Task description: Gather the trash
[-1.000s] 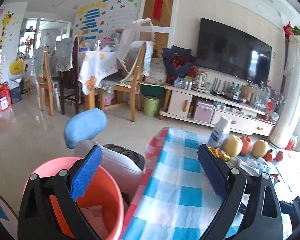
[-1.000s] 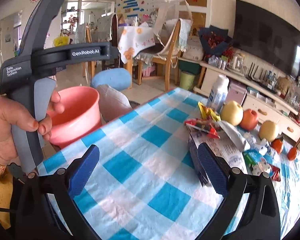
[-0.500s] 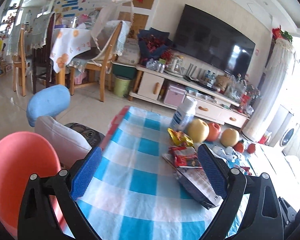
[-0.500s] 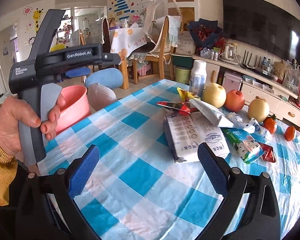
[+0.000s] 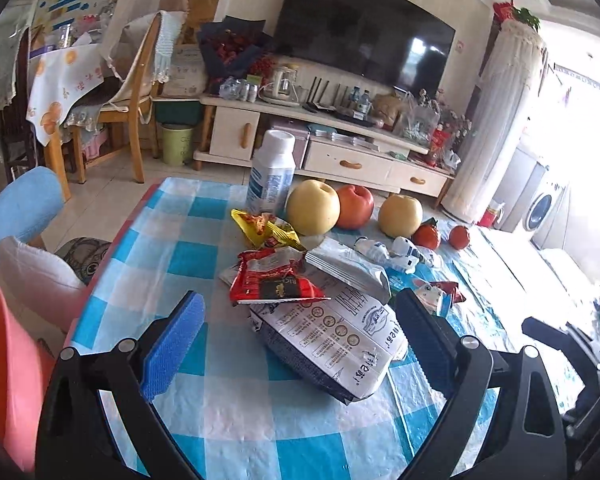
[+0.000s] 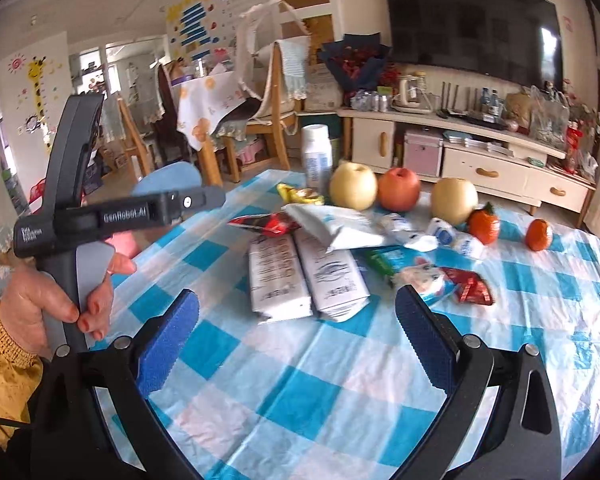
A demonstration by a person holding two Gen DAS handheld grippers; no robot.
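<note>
The left gripper hangs with its jaws spread wide, empty. The right gripper is likewise wide apart and empty. A hand in a yellow sleeve grips the left gripper's handle.

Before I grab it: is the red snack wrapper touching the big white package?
Touching: in the left wrist view the red snack wrapper lies overlapping the big white package's far end.
</note>
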